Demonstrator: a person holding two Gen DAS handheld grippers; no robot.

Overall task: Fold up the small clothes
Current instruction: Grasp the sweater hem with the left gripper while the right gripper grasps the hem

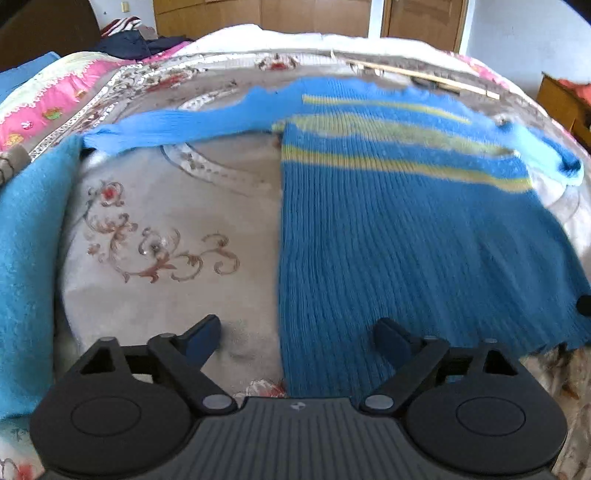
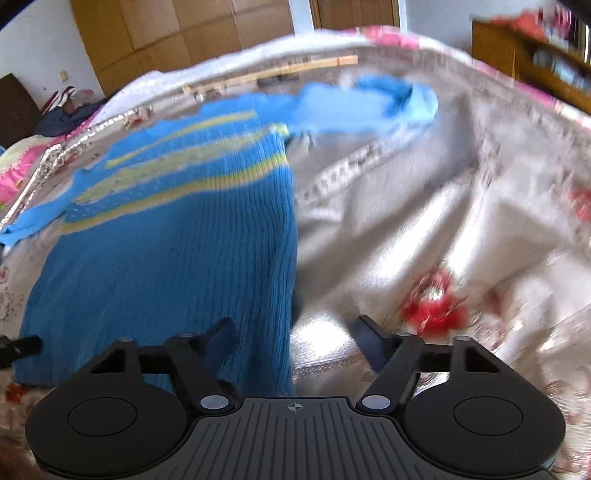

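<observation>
A blue ribbed knit sweater [image 1: 406,229] with yellow-green stripes lies flat on the floral bedspread [image 1: 166,229], sleeves spread out to both sides. My left gripper [image 1: 295,336] is open and empty, straddling the sweater's left hem corner. The same sweater shows in the right wrist view [image 2: 177,240]. My right gripper [image 2: 295,336] is open and empty, straddling the sweater's right hem corner. The left sleeve [image 1: 166,125] stretches left. The right sleeve [image 2: 369,103] stretches right, its cuff curled.
A blue fuzzy blanket [image 1: 29,258] lies at the left. A pink patterned quilt [image 1: 55,99] and a pile of dark clothes [image 1: 136,40] sit at the far left. A wooden stick [image 2: 273,74] lies beyond the sweater. Wooden cabinets [image 2: 184,33] stand behind.
</observation>
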